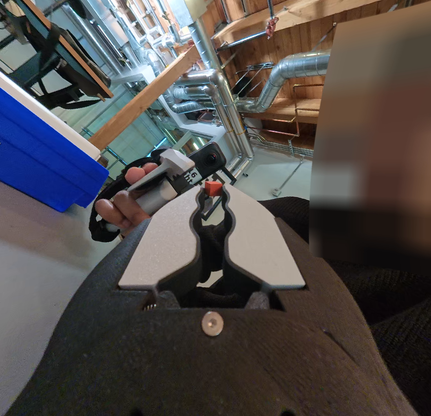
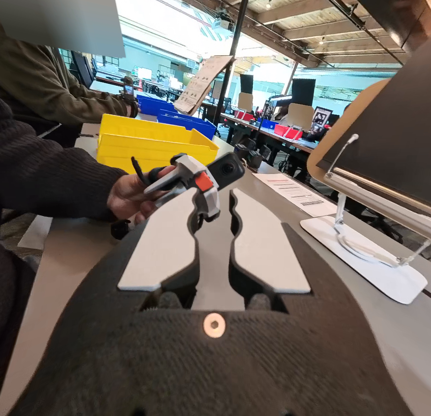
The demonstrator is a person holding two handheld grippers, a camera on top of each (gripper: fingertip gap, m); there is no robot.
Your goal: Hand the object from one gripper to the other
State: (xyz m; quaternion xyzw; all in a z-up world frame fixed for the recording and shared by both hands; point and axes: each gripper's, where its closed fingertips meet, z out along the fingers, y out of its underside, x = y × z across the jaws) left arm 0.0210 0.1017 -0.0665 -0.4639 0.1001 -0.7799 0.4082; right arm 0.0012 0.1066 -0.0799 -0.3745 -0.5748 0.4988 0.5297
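A small orange cube (image 1: 212,188) sits pinched between the tips of my left gripper (image 1: 212,191), held up in the air. My right gripper's body (image 1: 173,175), in a person's hand, faces it from just beyond, and its fingers are mostly hidden behind my left fingers. In the right wrist view my right gripper (image 2: 213,192) is open and empty. The left gripper (image 2: 205,185) holds the cube (image 2: 203,181) just beyond my right gripper's left fingertip (image 2: 186,202), outside the gap.
A blue bin (image 1: 35,153) stands to the left. A yellow bin (image 2: 151,139) and blue bins (image 2: 186,122) stand on the grey table (image 2: 70,253). A white stand (image 2: 363,262) with a board and a paper sheet (image 2: 293,195) lie right. Another person's sleeve (image 2: 46,90) is at far left. Only a small space, under 4 cm, lies between the two pairs of fingers.
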